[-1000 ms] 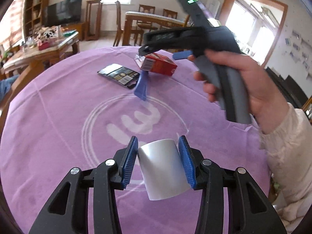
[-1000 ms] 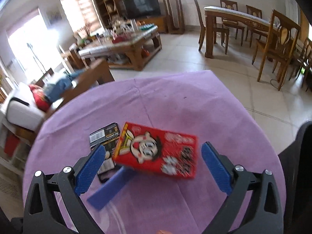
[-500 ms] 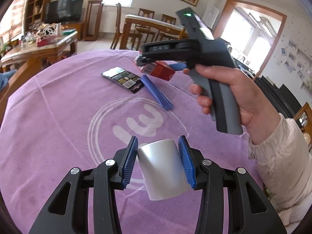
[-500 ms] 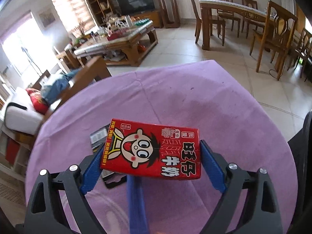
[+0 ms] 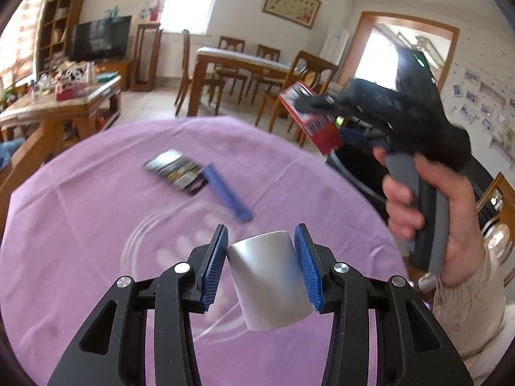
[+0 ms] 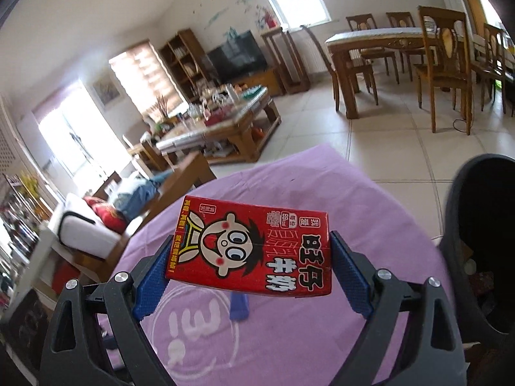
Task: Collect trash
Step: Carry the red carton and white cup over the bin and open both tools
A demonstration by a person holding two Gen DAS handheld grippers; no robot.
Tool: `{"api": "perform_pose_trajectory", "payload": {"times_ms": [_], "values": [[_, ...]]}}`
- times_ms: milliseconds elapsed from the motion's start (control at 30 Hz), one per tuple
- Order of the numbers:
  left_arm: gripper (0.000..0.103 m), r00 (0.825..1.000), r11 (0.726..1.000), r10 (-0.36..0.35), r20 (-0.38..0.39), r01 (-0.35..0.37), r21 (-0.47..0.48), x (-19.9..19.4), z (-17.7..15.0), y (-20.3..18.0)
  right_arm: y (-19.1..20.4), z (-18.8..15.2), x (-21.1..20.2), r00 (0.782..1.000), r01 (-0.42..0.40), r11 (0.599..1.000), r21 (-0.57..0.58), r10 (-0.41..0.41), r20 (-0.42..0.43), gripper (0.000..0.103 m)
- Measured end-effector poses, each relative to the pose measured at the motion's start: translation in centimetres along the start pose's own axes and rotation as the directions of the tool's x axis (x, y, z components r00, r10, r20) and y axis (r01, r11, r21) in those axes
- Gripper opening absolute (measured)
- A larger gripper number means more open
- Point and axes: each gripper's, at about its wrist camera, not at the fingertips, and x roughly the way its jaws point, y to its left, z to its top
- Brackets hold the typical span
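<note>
**Operator:** Above the purple table (image 5: 80, 225), I hold the left gripper (image 5: 261, 265) with its jaws clamped on a white cup (image 5: 267, 281), lifted clear of the cloth.

**Supervisor:** Right side?

**Operator:** I have the right gripper (image 6: 249, 268) clenched on the red milk carton (image 6: 251, 251); its jaws have just been closing, and the blue pads press both ends. The carton hangs over the table edge, near the black bin (image 6: 482, 257).

**Supervisor:** Remaining items?

**Operator:** I see a dark wrapper (image 5: 177, 171) and a blue strip (image 5: 227, 193) lying on the table, touching.
</note>
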Motion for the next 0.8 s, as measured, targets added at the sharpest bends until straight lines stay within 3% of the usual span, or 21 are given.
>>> {"api": "perform_pose_trajectory", "payload": {"times_ms": [167,400,600,800], "values": [[0.043,0.998,0.999,-0.045,0.031,0.045,0.028,2.1,2.4,-3.1,-4.2,0.5,-4.8,0.994,0.021,0.997,0.072,-0.029,0.108,0.089],[0.043,0.989,0.985,-0.149,0.011,0.147,0.084,7.9,6.2,-8.8,-13.2,1.2,-10.1,0.961,0.074,0.961,0.266,-0.14,0.237,0.089],[0.043,0.974,0.972,-0.221,-0.047,0.224,0.072,14.6,8.7,-13.4,-20.9,-0.7,-12.0,0.939,0.082,0.889,0.451,-0.221,0.264,0.089],[0.043,0.968,0.966,-0.227,-0.103,0.237,0.098,21.4,9.6,-17.9,-25.6,-1.9,-11.6,0.946,0.063,0.839,0.54,-0.223,0.236,0.089]]}}
